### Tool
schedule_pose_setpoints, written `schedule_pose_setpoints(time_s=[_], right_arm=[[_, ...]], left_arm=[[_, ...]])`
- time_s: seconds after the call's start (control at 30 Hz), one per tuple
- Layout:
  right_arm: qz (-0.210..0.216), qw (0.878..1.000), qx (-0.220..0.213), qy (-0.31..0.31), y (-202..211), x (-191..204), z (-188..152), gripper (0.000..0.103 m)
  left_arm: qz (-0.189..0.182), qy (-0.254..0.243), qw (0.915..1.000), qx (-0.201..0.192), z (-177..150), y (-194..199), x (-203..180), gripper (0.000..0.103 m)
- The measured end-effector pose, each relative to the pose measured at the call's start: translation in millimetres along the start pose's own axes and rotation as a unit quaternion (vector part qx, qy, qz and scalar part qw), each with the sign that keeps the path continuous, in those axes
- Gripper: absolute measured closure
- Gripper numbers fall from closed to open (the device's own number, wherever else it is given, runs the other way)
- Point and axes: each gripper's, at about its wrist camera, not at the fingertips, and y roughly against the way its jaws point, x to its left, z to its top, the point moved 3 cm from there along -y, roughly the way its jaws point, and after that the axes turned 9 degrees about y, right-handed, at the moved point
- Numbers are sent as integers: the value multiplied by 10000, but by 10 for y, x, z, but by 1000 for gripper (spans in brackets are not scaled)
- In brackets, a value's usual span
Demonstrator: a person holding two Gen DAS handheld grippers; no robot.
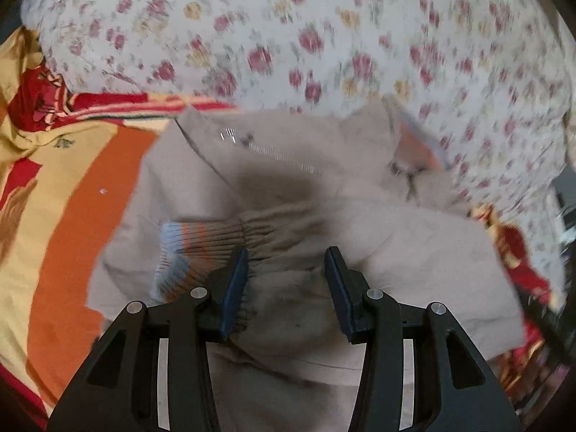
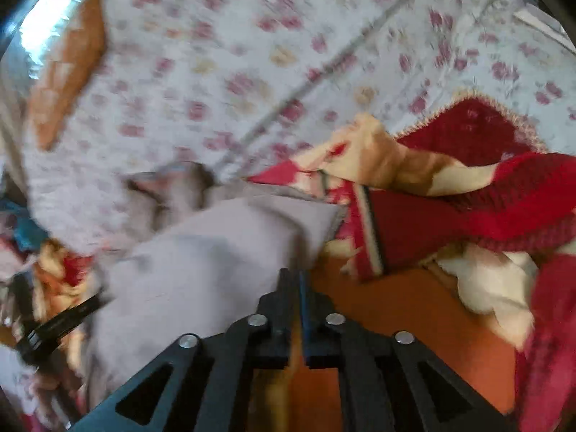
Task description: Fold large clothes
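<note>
**Beige jacket on the bed, both claws low over it**

Left wrist view: a beige zip-front jacket (image 1: 273, 194) lay spread on a blanket of orange, yellow and red print (image 1: 72, 216), its far edge meeting a white bedsheet with small red and yellow flowers (image 1: 288, 36). One sleeve lay folded across the body, its length running left to right across the view, with the ribbed cuff striped in orange and pale blue (image 1: 187, 248) pointing left. The metal zip (image 1: 273, 153) ran on a slant from upper left to lower right. The left claw (image 1: 288, 270) stood partly open over the gathered sleeve; the left pad sat at the ribbing, the right pad clear of cloth, nothing pinched. Bare blanket lay open to the left of the jacket's edge; floral sheet open beyond it.

Small dark writing on the blanket at upper left, too blurred to read.

Right wrist view, much blurred: the jacket's edge (image 2: 201, 259) sat left of the right claw (image 2: 293, 280), which stood over the border with the orange blanket (image 2: 396, 316). Its jaws were nearly together; whether cloth lay between them, could not tell. A red knitted cloth with cream trim (image 2: 468, 187) lay bunched to the right, crowding that side. The other black claw (image 2: 57, 324) showed at lower left.
</note>
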Motion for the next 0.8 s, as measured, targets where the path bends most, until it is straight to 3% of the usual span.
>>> schedule_pose_setpoints(time_s=[0.03, 0.1, 0.23, 0.33, 0.43, 0.63, 0.67, 0.7, 0.73, 0.8], right_arm=[[138, 9999, -5, 52, 92, 67, -35, 47], [446, 9989, -27, 121, 210, 230, -135, 26], [719, 9969, 240, 227, 186, 434, -363, 26], [749, 9963, 53, 422, 313, 499, -547, 26], [499, 9960, 11, 738, 385, 506, -677, 26], [-2, 9925, 209, 1205, 117, 501, -720, 26], [-53, 9914, 190, 1295, 30, 530, -704, 27], [-161, 9906, 185, 1347, -43, 537, -695, 35], [-301, 9899, 169, 1378, -106, 536, -676, 60], [-675, 9890, 172, 1307, -230, 504, -589, 75]], left_arm=[[-8, 48, 10000, -81, 25, 71, 48, 59], [22, 196, 9996, -192, 84, 174, 154, 59], [-131, 610, 9980, -33, 101, 261, 449, 57], [-207, 665, 9976, 39, 81, 260, 561, 43], [-413, 735, 9962, 211, 54, 200, 591, 42], [-276, 708, 9960, 475, -66, -80, 509, 37], [-251, 654, 9965, 447, -71, -95, 486, 48], [-257, 600, 9969, 431, -56, -106, 445, 58], [-250, 569, 9971, 442, -34, -104, 422, 80], [-294, 570, 9975, 291, 77, -10, 388, 86]])
